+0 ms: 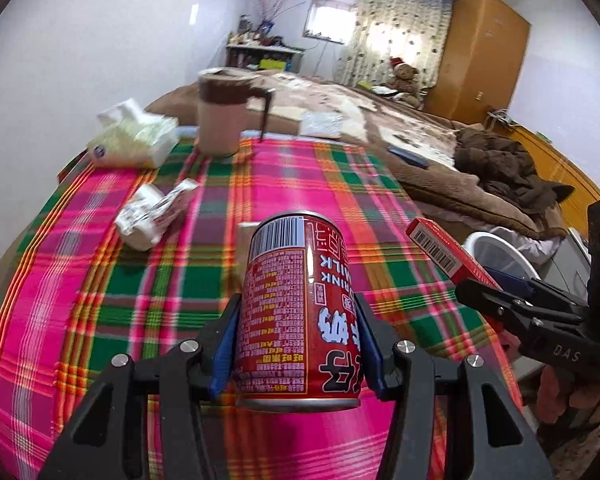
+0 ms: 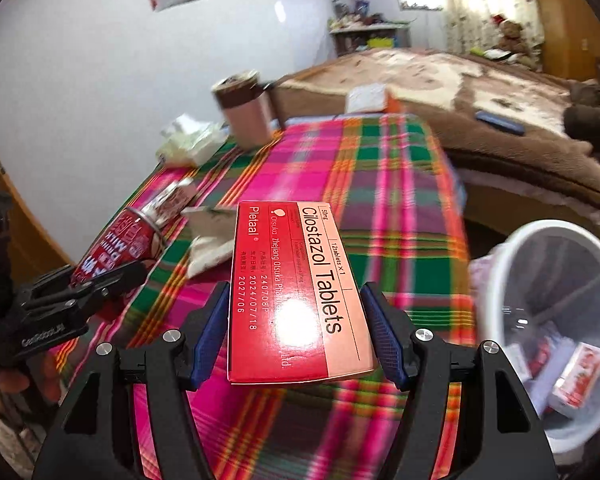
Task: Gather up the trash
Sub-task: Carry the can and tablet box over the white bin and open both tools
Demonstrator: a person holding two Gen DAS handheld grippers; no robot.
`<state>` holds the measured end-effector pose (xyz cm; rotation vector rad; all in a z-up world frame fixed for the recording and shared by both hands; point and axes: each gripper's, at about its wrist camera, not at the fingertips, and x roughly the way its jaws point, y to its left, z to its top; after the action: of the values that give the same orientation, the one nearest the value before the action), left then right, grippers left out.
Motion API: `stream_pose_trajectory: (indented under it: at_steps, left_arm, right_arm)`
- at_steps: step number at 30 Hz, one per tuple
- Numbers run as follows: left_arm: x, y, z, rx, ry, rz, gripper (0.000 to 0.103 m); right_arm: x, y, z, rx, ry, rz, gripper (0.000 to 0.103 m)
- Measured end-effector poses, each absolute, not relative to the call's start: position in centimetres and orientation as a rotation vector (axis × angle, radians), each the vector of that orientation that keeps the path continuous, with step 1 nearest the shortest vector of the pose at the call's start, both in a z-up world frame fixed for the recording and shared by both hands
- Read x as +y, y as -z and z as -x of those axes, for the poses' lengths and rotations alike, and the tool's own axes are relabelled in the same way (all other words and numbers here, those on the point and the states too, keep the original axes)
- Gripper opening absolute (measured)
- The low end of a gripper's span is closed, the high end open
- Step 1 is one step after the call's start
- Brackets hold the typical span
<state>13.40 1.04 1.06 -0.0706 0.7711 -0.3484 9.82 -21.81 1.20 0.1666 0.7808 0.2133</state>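
We find both tongs loaded and held above the worktop [image 1: 100,280] with its plaid cloth. The left tongs [image 1: 300,344] are closed around a red milk drink can [image 1: 296,304], gripped across its body with the barcode end pointing away from the camera. The right tongs [image 2: 296,332] clamp a red tablet box [image 2: 296,292] by its long edges, label facing up. A white trash bin [image 2: 572,320] stands off the right edge of the worktop, near us and lower down, already containing a few small cartons. In our judgement the step in hand is the carry to the bin: both items are lifted and neither is yet over the opening. The next move calls for swinging the right tongs rightward over the bin and releasing the box, then bringing the can across. Still on the worktop we note crumpled wrappers [image 1: 152,216], a tissue pack [image 1: 132,140] and a lidded mug [image 1: 224,112] at the far side.
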Motion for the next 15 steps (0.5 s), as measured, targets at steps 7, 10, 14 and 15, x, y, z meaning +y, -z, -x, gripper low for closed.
stream_pose_trajectory:
  at_steps: [7,10,14,15]
  left_arm:
    - [-3.1,-2.2,-12.5,0.732,0.432,0.024,0.054]
    - [-4.8,-2.6,-12.3,0.718,0.466,0.009,0.054]
    - [-7.3,-3.2,-11.9,0.696,0.509,-0.015,0.054]
    - [-8.0,-3.4,-11.8,0.69,0.52,-0.025,0.054]
  right_arm:
    - [-24.4,-2.0,-8.3,0.72,-0.107,-0.158,0.067]
    - [-25.8,-2.3,-7.7,0.7,-0.062,-0.168,0.067]
    - [-27.5,-2.7,-6.9,0.67,0.012,-0.175,0.067]
    - [-28.0,-2.7,-6.6,0.663,0.034,-0.177,0.067]
